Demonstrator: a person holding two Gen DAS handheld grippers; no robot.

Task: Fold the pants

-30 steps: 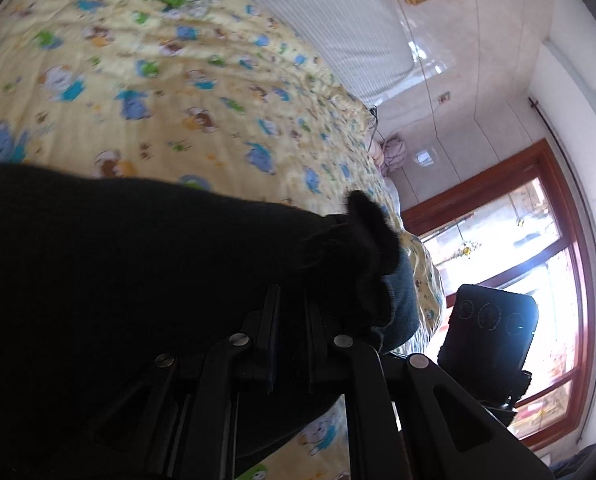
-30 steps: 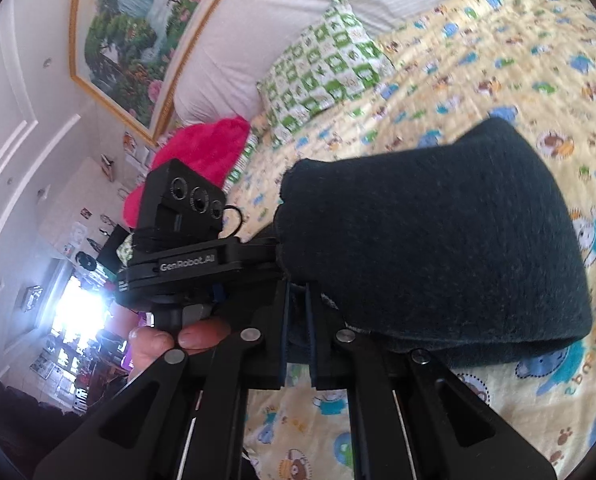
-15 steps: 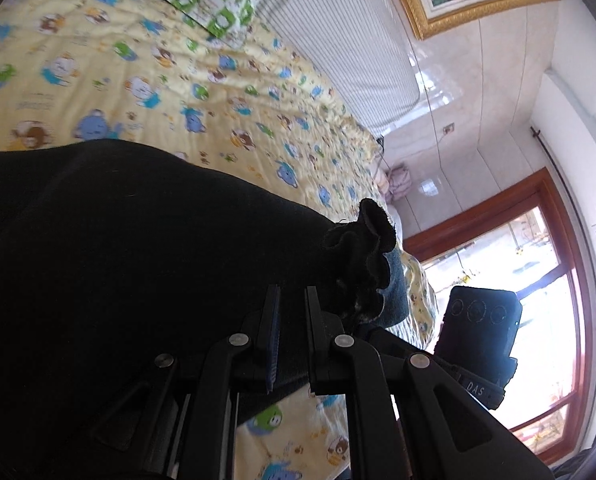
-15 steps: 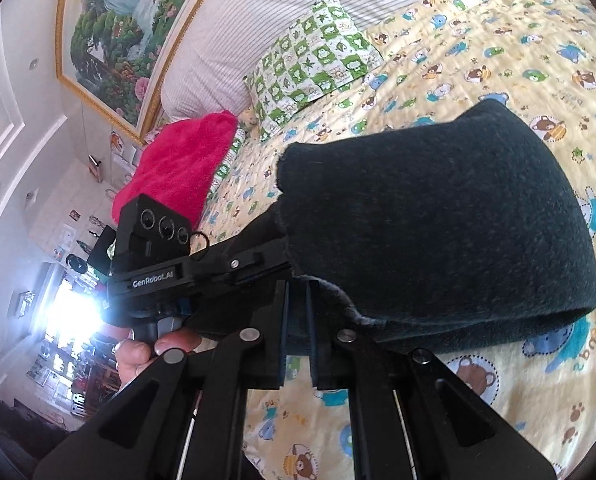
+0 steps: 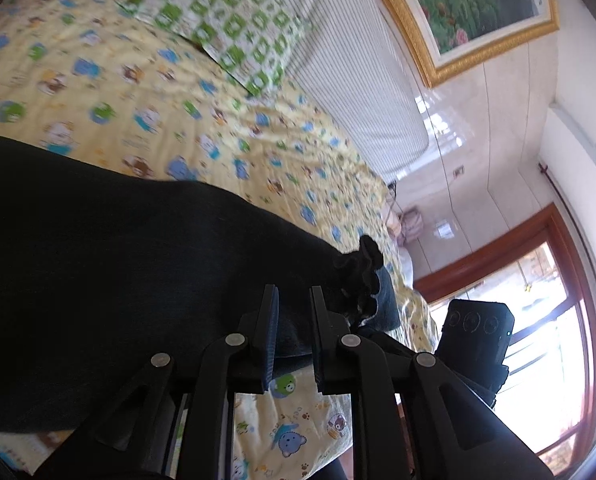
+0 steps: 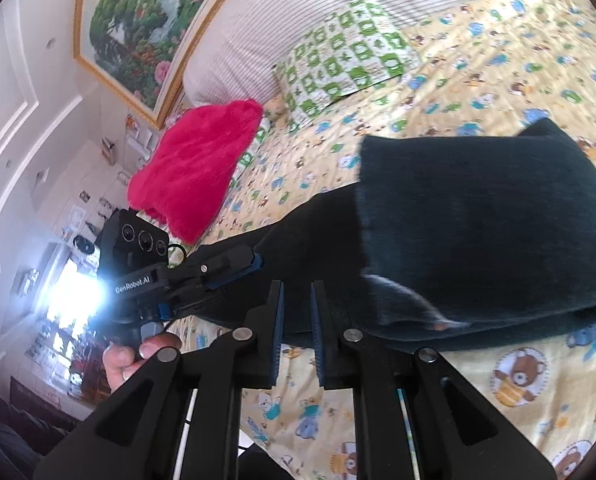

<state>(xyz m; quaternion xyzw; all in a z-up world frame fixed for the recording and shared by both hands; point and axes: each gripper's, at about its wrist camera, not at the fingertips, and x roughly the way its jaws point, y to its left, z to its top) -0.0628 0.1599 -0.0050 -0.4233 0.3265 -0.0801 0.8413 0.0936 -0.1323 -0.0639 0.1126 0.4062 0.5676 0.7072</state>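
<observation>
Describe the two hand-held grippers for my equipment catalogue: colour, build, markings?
Both are matte black, with slotted arms, silver pivot bolts and blue-edged finger pads. The left hand-held gripper bears white "GenRobot.AI" lettering and a three-lens camera box; the right hand-held gripper looks built alike.

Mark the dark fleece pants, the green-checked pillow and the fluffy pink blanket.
dark fleece pants (image 6: 477, 232), right wrist view, folded top layer
green-checked pillow (image 5: 226, 28), left wrist view, middle of its face
fluffy pink blanket (image 6: 198, 168), right wrist view, centre

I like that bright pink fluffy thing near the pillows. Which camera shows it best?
The right wrist view: the pink fluffy blanket shows nearly whole there, lying by the green checked pillow. The left wrist view catches only a sliver of pink at its top edge.
</observation>
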